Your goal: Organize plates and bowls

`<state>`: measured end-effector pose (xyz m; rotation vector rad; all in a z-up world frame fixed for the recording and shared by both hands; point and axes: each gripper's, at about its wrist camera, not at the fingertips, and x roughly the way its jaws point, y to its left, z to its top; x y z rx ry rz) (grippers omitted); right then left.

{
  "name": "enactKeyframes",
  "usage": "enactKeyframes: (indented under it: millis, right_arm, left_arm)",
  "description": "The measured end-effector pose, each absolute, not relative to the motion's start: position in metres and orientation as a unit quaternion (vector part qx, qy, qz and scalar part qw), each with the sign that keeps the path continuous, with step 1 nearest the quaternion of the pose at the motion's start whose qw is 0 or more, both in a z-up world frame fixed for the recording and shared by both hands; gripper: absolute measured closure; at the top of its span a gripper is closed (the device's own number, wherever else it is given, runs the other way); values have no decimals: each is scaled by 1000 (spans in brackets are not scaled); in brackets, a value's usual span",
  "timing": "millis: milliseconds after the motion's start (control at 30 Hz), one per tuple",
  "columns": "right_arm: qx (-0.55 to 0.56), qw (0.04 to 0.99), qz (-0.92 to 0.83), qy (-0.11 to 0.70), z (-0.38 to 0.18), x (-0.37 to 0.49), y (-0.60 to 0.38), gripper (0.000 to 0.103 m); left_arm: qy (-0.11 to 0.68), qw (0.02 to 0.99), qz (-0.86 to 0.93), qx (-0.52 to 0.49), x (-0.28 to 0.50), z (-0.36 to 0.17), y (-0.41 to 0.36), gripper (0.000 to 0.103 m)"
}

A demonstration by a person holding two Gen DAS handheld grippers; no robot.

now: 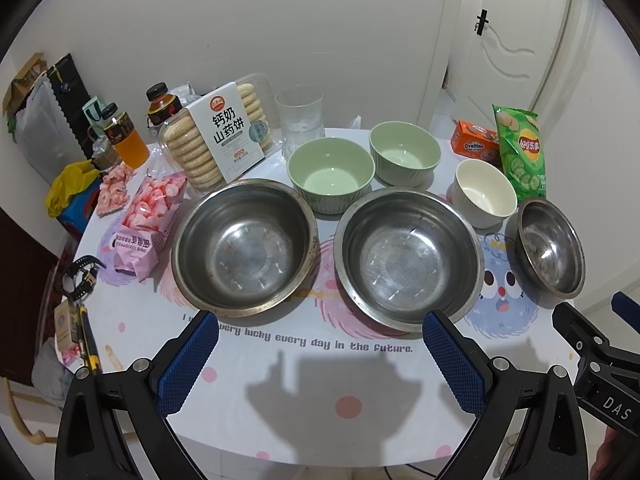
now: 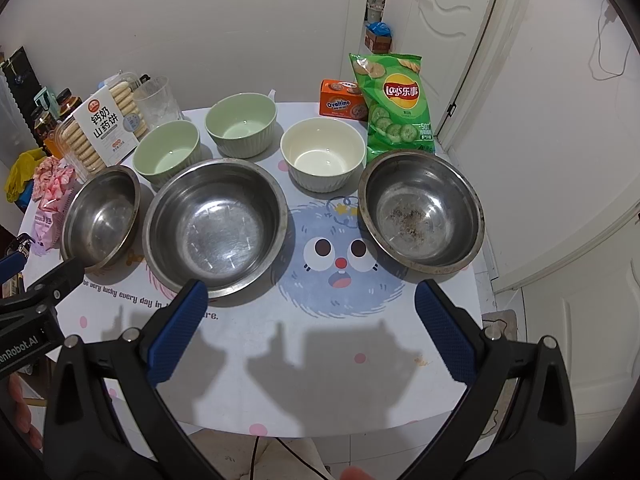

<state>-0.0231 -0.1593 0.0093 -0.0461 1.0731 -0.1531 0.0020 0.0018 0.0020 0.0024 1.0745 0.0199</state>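
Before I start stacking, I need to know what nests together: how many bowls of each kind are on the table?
Steel bowls: 3
Green ceramic bowls: 2
Cream ceramic bowl: 1
Total: 6

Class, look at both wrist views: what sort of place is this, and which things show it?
Probably a small room in a home: a round table with a cartoon cloth, laden with snacks such as a Lay's chip bag, stands beside a white panelled door.
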Motion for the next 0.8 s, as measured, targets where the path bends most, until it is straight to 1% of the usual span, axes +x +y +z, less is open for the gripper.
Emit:
enactKeyframes:
  millis: [800]
  right_arm:
    - [-22, 856, -73, 512, 8, -24, -160, 0]
  left_arm:
    - [512, 859, 9, 1, 0, -3, 4, 0]
